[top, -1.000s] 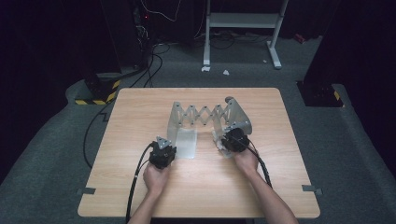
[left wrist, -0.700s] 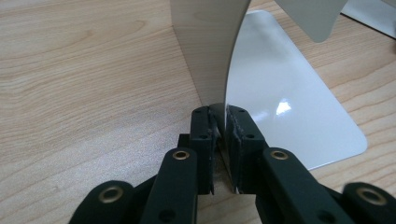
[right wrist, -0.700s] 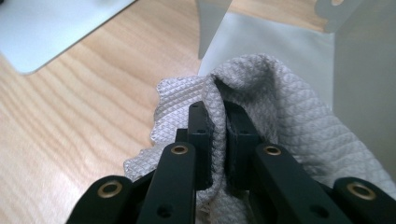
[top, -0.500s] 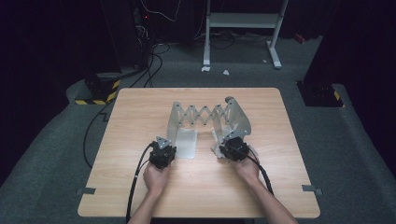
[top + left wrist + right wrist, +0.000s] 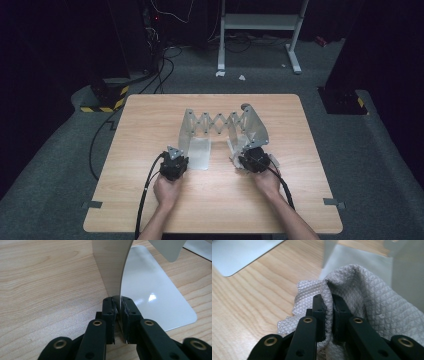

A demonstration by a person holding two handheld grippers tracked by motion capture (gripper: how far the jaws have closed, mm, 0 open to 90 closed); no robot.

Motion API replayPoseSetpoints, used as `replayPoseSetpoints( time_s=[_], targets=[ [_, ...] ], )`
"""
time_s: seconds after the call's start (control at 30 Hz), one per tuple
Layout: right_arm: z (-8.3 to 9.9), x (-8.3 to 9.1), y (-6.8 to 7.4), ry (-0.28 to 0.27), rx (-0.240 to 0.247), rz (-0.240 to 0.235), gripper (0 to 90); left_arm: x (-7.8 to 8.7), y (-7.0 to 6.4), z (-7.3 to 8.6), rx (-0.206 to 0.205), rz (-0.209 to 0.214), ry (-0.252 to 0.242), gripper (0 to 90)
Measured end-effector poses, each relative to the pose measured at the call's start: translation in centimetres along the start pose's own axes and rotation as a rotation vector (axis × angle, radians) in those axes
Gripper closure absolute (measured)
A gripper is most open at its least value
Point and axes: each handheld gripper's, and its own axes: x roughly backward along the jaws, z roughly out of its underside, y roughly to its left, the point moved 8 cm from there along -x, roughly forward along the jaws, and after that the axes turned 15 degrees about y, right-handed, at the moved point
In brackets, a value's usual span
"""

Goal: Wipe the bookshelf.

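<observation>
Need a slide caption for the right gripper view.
Right gripper pinching a fold of grey textured cloth beside the metal bookend on the wooden table.

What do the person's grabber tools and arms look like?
Each hand holds a chunky black gripper: the left gripper and the right gripper. Each has two flat black jaws on black arms dotted with round brass rivets, as the gripper views show. A thick black cable trails from the left one, and a small grey three-cornered plate sits on top. The forearms are bare, with no sleeves.
</observation>
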Motion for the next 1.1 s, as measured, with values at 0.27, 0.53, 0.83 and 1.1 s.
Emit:
replayPoseSetpoints(
  time_s=[0.27, 0.53, 0.83, 1.1],
  targets=[
    [0.4, 0.2, -2.8, 0.012, -0.101, 0.033, 83.1, 0.0, 0.0, 0.0, 0.003, 0.003, 0.002, 81.8],
    [-2.8, 0.0, -3.1, -0.031, -0.147, -0.025, 83.2, 0.0, 0.0, 0.0, 0.001, 0.003, 0.003, 81.9],
    [-5.2, 2.1, -1.9, -0.117, -0.125, -0.069, 83.2, 0.0, 0.1, 0.0, 0.005, 0.010, 0.004, 82.2],
    [-7.1, 5.6, -1.7, -0.203, -0.095, -0.065, 83.2, 0.0, 0.1, 0.0, 0.002, 0.007, 0.005, 82.2]
  ],
)
